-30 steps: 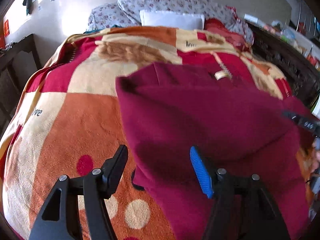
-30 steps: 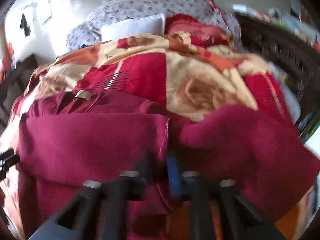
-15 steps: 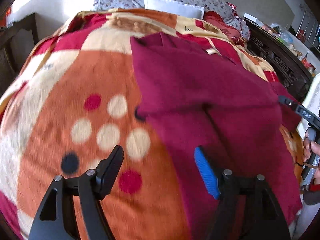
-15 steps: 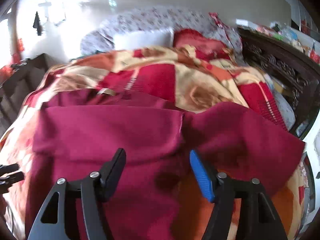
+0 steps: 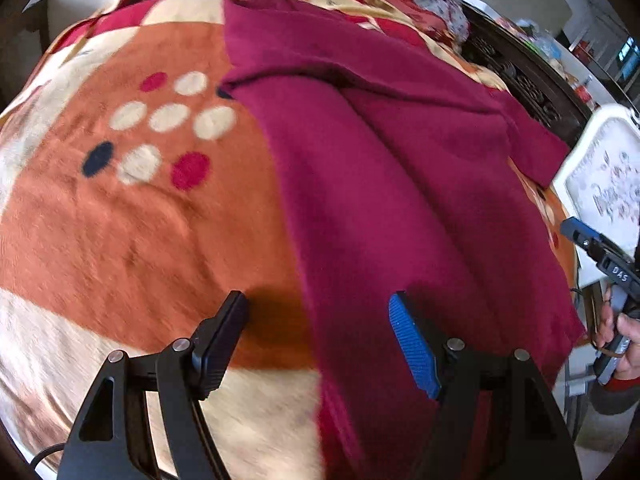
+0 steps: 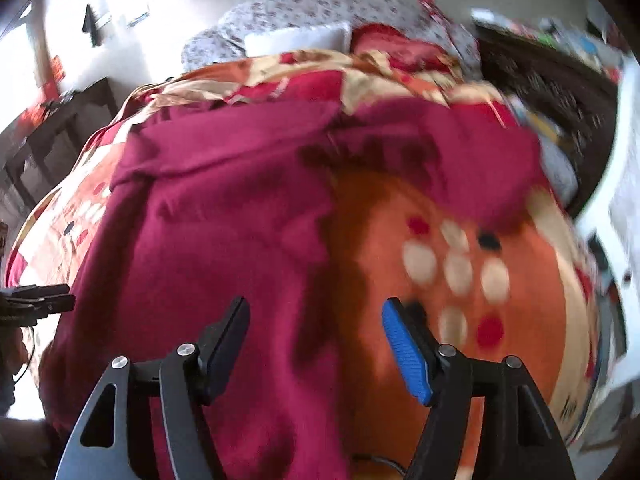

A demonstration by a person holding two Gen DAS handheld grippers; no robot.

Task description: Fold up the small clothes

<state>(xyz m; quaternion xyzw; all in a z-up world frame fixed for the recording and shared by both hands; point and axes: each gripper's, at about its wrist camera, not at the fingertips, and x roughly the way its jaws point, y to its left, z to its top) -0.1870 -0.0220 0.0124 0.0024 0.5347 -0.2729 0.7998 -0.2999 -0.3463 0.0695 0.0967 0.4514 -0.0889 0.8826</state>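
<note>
Maroon garment point(image 5: 400, 168) lies spread on the patterned blanket point(image 5: 132, 216) w/ a sleeve already folded across its far part, body fold not yet done imo; my left gripper point(image 5: 318, 336) & right gripper point(image 6: 314, 340) hover at near hem, jaws apart, empty.

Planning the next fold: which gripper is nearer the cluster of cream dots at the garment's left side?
Left. The left gripper straddles the garment's left edge, dots just ahead; the right gripper is at the opposite edge.
</note>
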